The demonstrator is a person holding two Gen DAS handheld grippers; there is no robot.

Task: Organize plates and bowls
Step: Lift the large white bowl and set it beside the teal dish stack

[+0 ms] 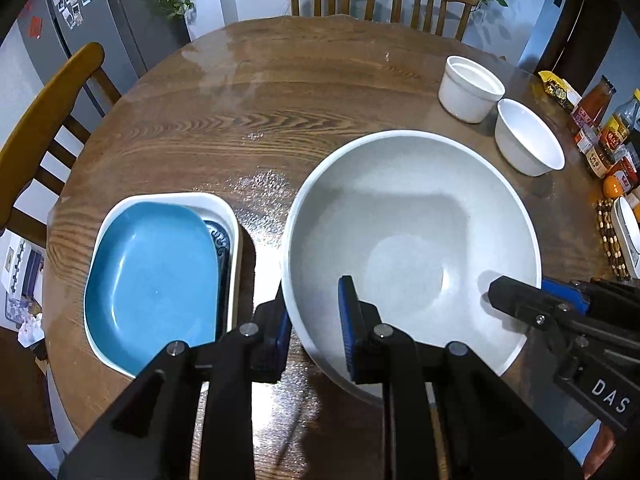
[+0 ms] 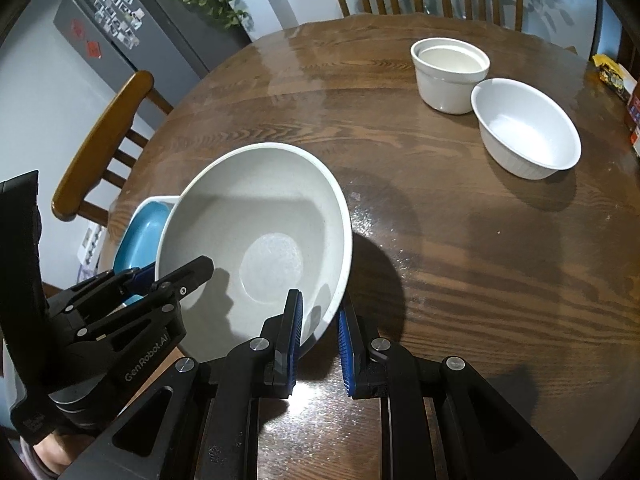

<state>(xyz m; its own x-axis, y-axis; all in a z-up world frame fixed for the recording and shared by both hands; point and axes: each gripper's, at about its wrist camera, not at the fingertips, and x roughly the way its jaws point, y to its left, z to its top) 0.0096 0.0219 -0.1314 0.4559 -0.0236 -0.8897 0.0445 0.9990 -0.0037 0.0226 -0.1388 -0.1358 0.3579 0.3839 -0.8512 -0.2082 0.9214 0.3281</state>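
Big grey bowl [image 1: 412, 248] over the table [image 1: 224, 120], tilted, beside blue plate [image 1: 152, 284] in white tray [image 1: 230, 216]. Left tool [image 1: 316, 320] and right tool [image 2: 318, 340] each pinch its rim, one finger inside. Keep both grips level, move together, avoid tipping; small bowls [image 2: 526, 128] sit far right.

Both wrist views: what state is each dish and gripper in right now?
Large grey speckled bowl: empty, tilted, rim gripped on two sides.
Left gripper: shut on its rim.
Right gripper: shut on its rim.
Blue oval plate: stacked in white rectangular dish.
Two small white ceramic bowls: upright, empty.
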